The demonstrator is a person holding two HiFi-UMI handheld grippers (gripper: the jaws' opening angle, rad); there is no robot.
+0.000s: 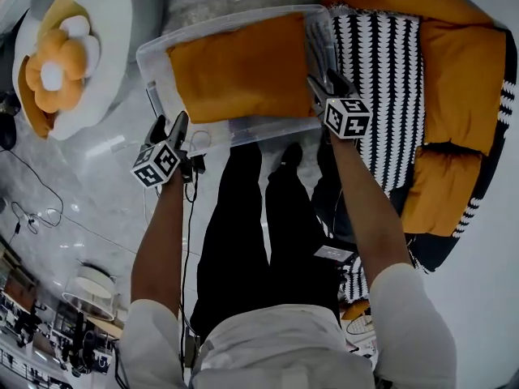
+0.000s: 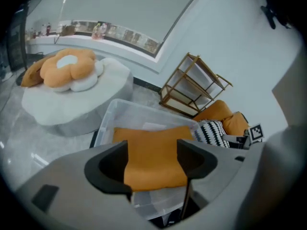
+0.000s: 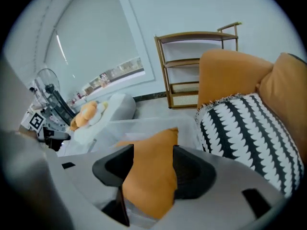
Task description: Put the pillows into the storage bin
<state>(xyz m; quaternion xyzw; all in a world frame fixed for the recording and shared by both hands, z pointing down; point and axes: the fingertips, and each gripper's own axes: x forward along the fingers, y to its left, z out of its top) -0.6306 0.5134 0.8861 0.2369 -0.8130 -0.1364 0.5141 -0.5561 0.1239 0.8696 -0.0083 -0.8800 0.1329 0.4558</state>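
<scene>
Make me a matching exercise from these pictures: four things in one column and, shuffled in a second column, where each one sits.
Things:
1. orange pillow
2. black-and-white pillow
3. flower cushion
4. wooden shelf

Places:
A. on the white pouf
B. against the wall
C. in the clear storage bin
D. on the orange sofa

Pairs: 1-C, 2-D, 3-A, 4-B.
</scene>
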